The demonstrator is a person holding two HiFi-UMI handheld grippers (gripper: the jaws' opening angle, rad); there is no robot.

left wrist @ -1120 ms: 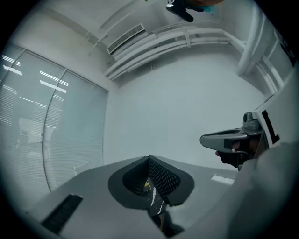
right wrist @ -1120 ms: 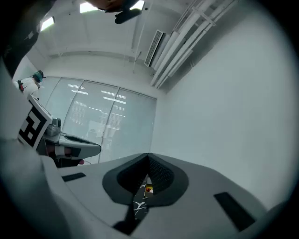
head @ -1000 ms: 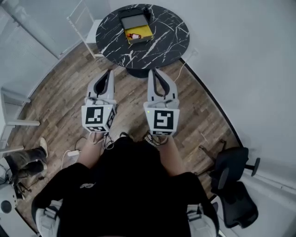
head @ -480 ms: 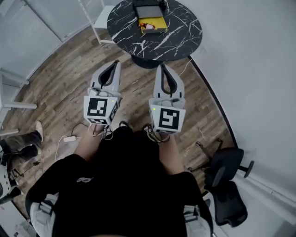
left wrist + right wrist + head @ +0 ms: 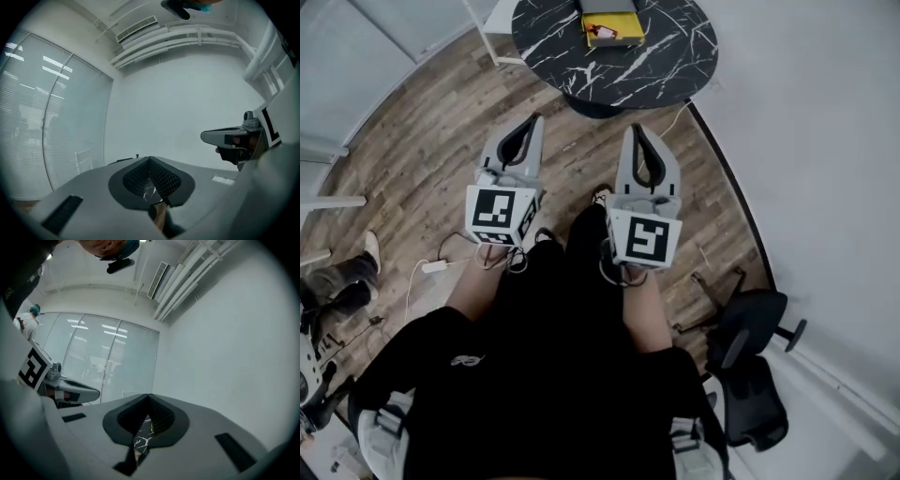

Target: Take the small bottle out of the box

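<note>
A yellow open box (image 5: pixel 614 30) lies on the round black marble table (image 5: pixel 619 70) at the top of the head view. A small item with red on it (image 5: pixel 606 32), which looks like the small bottle, rests inside. Both grippers hang over the wooden floor, well short of the table. My left gripper (image 5: pixel 534 119) is shut and holds nothing. My right gripper (image 5: pixel 635 128) beside it is also shut and holds nothing. In the left gripper view, the left gripper (image 5: pixel 150 159) points level at a white wall. In the right gripper view, the right gripper (image 5: pixel 149 397) does the same.
A white frame (image 5: pixel 492 28) stands left of the table. A black office chair (image 5: pixel 750 328) sits at the lower right by the white wall. A cable and adapter (image 5: pixel 431 266) lie on the floor, with another person's shoes (image 5: pixel 342 286) at the left edge.
The table and box have slid toward the top edge of the head view. Both grippers stay shut side by side. A shoe now shows between them.
</note>
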